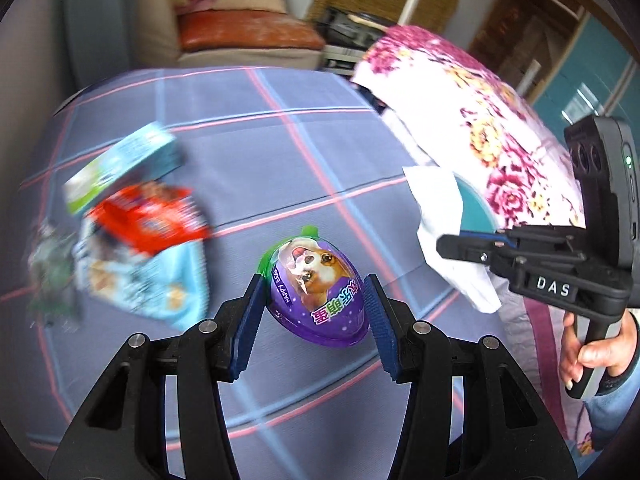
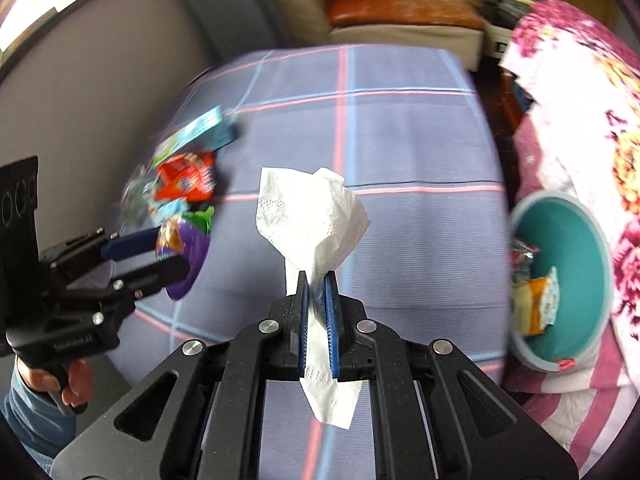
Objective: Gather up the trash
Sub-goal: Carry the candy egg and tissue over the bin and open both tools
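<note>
tissue (image 2: pixel 310 216) pinched in right gripper (image 2: pixel 316 280), egg-shaped packet (image 1: pixel 318 290) in left gripper (image 1: pixel 316 300)

Probably a home: bed (image 2: pixel 400 140), floral quilt (image 1: pixel 460 92).

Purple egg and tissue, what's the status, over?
Left gripper shut on purple egg. Right gripper shut on tissue. Teal bin at right, nothing blocking.

plaid-sheeted bed (image 1: pixel 320 128), beige armchair (image 1: pixel 224 12) behind, grey wall (image 2: pixel 100 80).
</note>
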